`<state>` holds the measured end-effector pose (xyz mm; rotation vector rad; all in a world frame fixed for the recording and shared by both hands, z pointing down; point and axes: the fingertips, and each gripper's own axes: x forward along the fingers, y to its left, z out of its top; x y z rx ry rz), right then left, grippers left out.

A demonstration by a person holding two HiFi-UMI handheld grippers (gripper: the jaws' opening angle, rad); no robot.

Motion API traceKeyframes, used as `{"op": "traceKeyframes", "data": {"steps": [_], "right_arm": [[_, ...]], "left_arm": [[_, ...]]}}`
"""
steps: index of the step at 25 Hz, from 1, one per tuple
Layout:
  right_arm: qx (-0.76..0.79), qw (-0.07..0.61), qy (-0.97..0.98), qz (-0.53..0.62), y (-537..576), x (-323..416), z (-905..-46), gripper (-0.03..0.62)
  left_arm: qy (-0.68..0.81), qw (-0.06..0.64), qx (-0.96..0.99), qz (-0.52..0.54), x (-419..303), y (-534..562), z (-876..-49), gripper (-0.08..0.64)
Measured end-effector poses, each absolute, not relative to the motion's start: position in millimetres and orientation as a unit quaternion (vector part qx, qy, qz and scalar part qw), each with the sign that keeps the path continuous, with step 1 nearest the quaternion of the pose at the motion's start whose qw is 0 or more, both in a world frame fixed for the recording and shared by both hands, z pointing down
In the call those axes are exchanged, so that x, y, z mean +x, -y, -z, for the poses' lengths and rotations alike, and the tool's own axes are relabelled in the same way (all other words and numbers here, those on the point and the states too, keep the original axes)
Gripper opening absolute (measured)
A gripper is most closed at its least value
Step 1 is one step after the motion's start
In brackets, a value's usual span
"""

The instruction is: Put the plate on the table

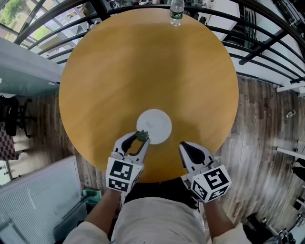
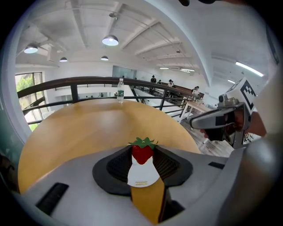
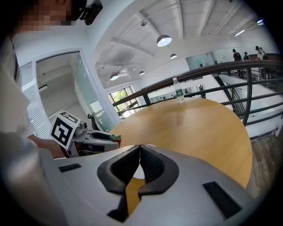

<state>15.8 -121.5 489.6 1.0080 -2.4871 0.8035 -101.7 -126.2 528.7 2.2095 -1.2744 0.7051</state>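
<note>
A white plate (image 1: 154, 126) lies flat on the round wooden table (image 1: 143, 66), near its front edge. My left gripper (image 1: 141, 138) is at the plate's near left rim, shut on a small red strawberry with a green top (image 1: 142, 135). In the left gripper view the strawberry (image 2: 142, 154) sits pinched between the dark pads, with the plate (image 2: 142, 175) showing just below it. My right gripper (image 1: 184, 148) hovers over the table edge right of the plate, its jaws shut with nothing between them (image 3: 139, 148). It also sees the left gripper (image 3: 95, 137).
A plastic water bottle (image 1: 177, 11) stands at the table's far edge. Dark metal railings (image 1: 267, 43) curve round behind the table. A grey cabinet (image 1: 38, 200) stands at the lower left, on the wood floor (image 1: 257, 124).
</note>
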Motion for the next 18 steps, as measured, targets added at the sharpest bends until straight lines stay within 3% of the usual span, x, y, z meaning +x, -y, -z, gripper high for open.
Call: {"op": "traceKeyframes", "data": {"steps": [18], "right_arm": [[0.369, 0.17, 0.857, -0.316, 137, 27, -517, 0.026]], "left_arm": [[0.403, 0.21, 0.809, -0.372, -78, 152, -603, 0.161]]}}
